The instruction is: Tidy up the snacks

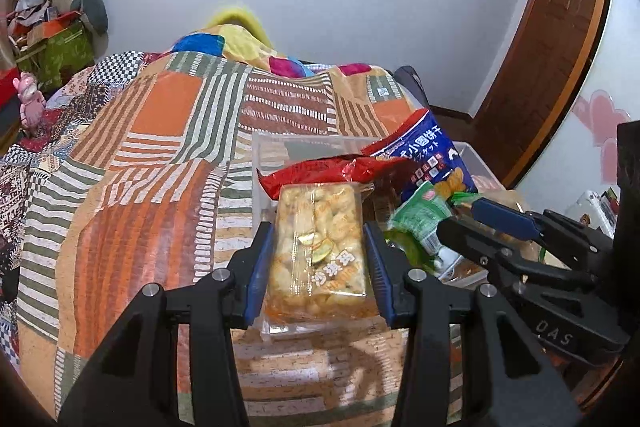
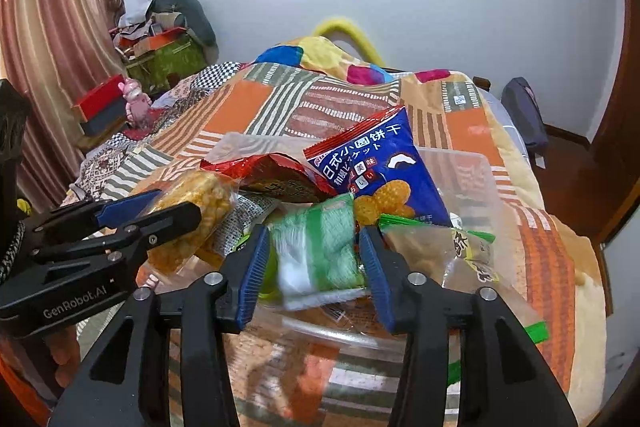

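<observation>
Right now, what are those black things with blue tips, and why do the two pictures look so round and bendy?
Those are tongs that a person holds, one in each hand. Each has a tiny camera looking forward along its two fingers, and the wide lens bends the picture.

One picture comes from the left tongs. They are squeezing a clear packet of golden puffed snack from both sides.

The other comes from the right tongs. A green and white packet sits between the fingers, but it is blurry and gaps show beside it, so it looks let go rather than squeezed.

Underneath is a see-through plastic box on a patchwork blanket. In it lie a blue biscuit bag and a red bag.
</observation>
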